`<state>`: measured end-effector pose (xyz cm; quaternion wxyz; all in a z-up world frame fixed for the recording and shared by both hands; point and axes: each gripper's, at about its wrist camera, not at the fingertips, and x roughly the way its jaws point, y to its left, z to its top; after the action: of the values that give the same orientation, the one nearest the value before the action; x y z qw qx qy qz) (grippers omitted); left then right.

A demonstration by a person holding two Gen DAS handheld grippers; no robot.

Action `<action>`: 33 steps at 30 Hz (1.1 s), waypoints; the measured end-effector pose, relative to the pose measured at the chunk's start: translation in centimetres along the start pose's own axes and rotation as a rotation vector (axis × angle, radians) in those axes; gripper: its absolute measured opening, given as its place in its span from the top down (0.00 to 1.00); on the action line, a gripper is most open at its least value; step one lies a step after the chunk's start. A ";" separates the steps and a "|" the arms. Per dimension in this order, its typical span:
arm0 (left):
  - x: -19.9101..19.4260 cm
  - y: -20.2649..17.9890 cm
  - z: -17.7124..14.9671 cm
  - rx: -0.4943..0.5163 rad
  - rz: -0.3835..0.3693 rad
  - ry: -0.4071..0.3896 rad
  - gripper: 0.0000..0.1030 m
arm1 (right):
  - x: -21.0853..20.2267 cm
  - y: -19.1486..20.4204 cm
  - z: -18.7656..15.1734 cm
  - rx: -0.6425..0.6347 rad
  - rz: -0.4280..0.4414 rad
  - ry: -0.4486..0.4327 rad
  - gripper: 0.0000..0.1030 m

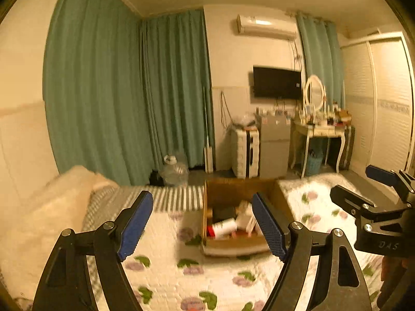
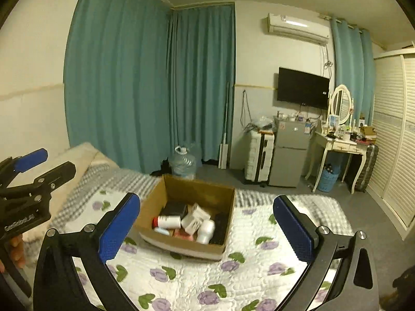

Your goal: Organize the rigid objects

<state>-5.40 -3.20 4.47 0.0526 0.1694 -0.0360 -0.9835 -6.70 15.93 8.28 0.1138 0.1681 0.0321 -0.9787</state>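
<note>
An open cardboard box [image 2: 228, 199] sits on the flowered quilt of the bed [image 2: 207, 280]; it also shows in the left wrist view [image 1: 215, 197]. Inside lie several rigid items: a white bottle with a red cap [image 2: 167, 221], a white roll-on bottle [image 2: 206, 230], a small white carton [image 2: 197, 216] and a black object [image 2: 175, 208]. My left gripper [image 1: 203, 226] is open and empty, held above the quilt in front of the box. My right gripper [image 2: 207, 229] is open and empty, also short of the box. Each gripper shows at the other view's edge.
Teal curtains [image 2: 145, 90] hang behind the bed. A water jug [image 2: 184, 163] stands on the floor past the bed. A suitcase [image 2: 259, 155], a small fridge [image 2: 288, 153], a dressing table [image 2: 339, 145] and a wall TV [image 2: 302, 88] stand at the far wall. A pale blanket [image 1: 52, 207] lies at left.
</note>
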 end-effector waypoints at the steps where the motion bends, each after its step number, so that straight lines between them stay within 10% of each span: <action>1: 0.8 -0.3 -0.9 0.005 0.011 0.014 0.21 | 1.0 0.0 -1.1 0.006 0.001 0.013 0.00; 9: 5.1 -0.8 -5.7 -0.026 -0.003 0.096 0.21 | 7.5 -1.0 -7.5 0.042 -0.042 0.144 0.00; 33: 5.2 -1.0 -5.7 -0.025 -0.020 0.114 0.21 | 7.3 -0.4 -7.1 0.048 -0.032 0.127 0.00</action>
<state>-8.45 -3.11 -2.73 0.0467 0.2246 -0.0190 -0.9731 -11.21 15.51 -0.83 0.0920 0.2318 0.0184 -0.9682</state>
